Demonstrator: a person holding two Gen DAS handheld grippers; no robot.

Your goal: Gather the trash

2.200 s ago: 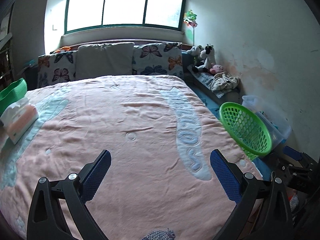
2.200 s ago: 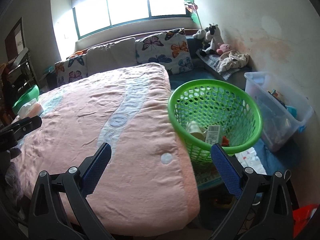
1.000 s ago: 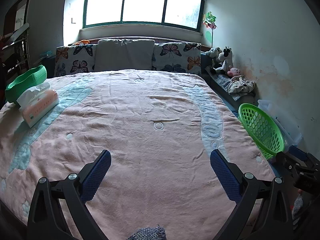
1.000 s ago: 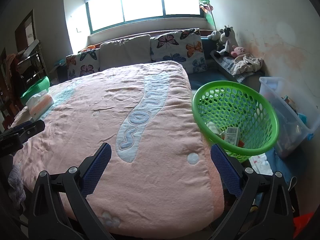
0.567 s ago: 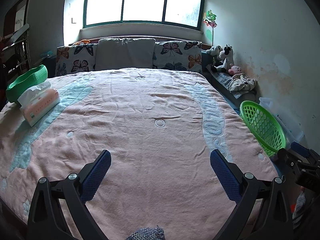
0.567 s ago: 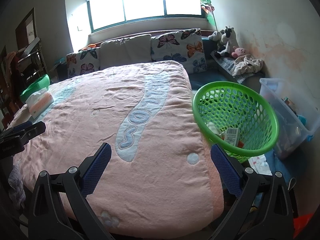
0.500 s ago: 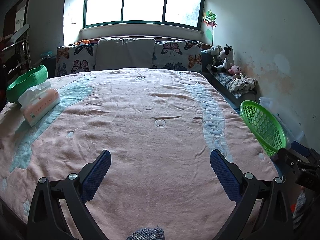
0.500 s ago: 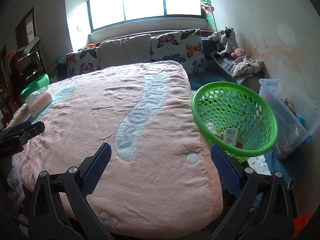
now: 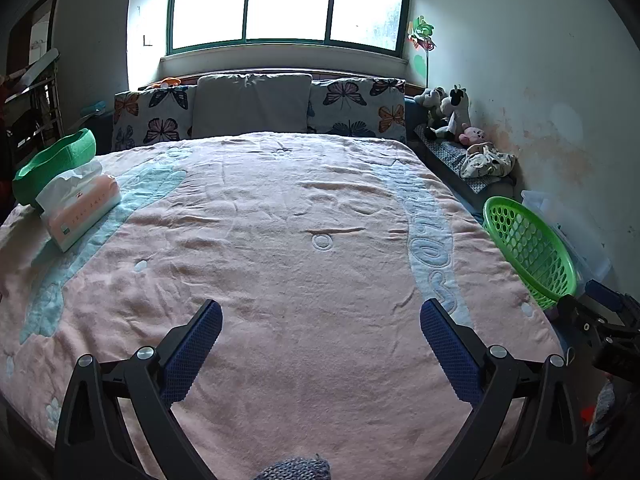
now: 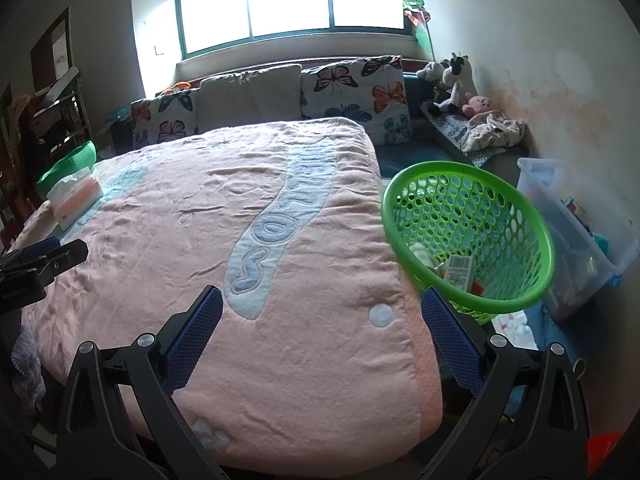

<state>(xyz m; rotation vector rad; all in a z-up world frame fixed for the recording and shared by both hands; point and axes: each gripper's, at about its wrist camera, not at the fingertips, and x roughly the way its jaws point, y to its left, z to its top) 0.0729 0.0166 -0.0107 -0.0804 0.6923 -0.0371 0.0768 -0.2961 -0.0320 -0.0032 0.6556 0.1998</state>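
A green perforated basket [image 10: 516, 204] stands beside the bed's right edge and holds several pieces of trash, among them a small printed box [image 10: 459, 271]. The basket also shows in the left wrist view [image 9: 528, 244]. My left gripper [image 9: 320, 312] is open and empty over the foot of the pink blanket [image 9: 280, 240]. My right gripper [image 10: 320, 304] is open and empty over the blanket's right front corner, with the basket just beyond its right finger. No loose trash shows on the blanket.
A tissue pack [image 9: 80, 208] and a green bowl [image 9: 52, 160] sit at the bed's left edge. Pillows [image 9: 252, 108] line the headboard. A clear storage bin [image 10: 576, 236] stands right of the basket. Soft toys [image 10: 456, 84] sit by the wall.
Both grippers have drawn back and risen a little from the bed, so more of the blanket shows. Both stay open and empty.
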